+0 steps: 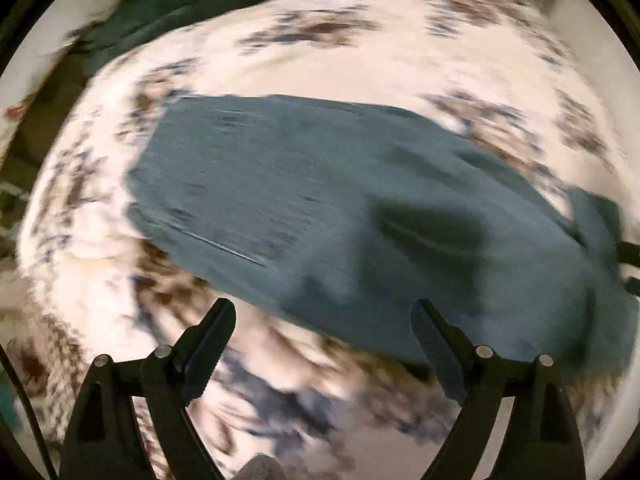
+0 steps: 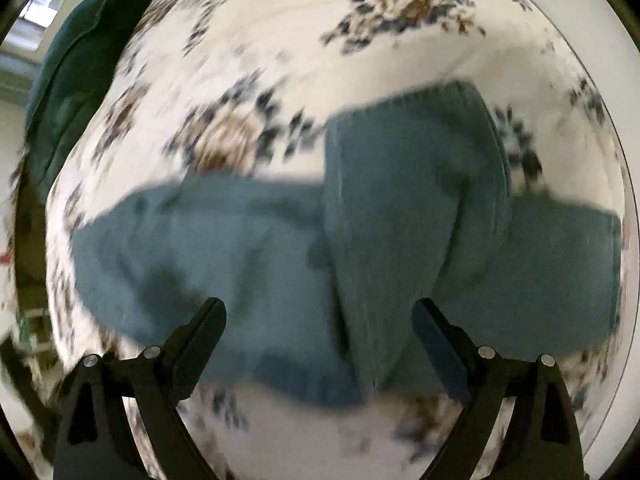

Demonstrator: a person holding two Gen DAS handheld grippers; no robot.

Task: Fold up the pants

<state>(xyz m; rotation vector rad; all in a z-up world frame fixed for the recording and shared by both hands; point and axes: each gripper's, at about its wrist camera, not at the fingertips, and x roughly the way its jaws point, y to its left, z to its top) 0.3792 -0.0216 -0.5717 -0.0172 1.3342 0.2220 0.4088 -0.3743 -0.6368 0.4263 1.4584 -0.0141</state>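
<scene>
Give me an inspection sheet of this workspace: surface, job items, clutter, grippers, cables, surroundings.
Surface: white floral bedspread, blurred by motion.
Job's things: blue-grey pants lying on the bedspread, one part folded across the rest.
Clutter: dark green cloth at the far left edge.
Grippers: left gripper open, holding nothing; right gripper open, holding nothing, above the pants.
Cables: nothing seen.
Surroundings: bright window at upper left; the rest is too blurred to tell.

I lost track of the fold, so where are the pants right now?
The pants lie on the floral bedspread, mid-frame in both wrist views, ahead of the open right gripper and the open left gripper.
</scene>
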